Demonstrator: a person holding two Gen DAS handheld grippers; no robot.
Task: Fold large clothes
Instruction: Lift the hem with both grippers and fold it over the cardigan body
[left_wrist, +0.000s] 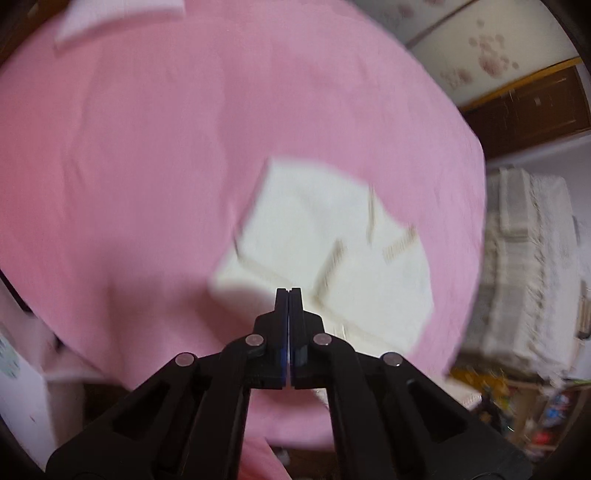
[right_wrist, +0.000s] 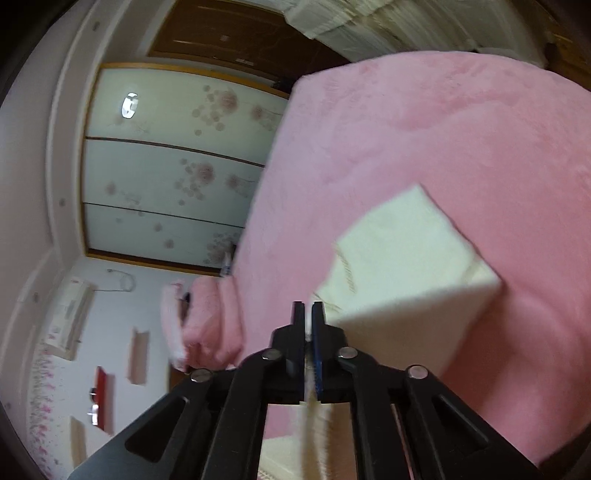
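While the cream garment (left_wrist: 325, 251) is lying folded into a thick, soft block near the edge of the pink bed (left_wrist: 147, 147), a loose layer could be slipping open, because the plush cover is giving little support; its edges are showing ribbed trim; the left claw (left_wrist: 289, 291) is pressed together and empty above it; the right claw (right_wrist: 307, 306) is looking closed, perhaps pinching cream cloth low inside, I cannot tell.
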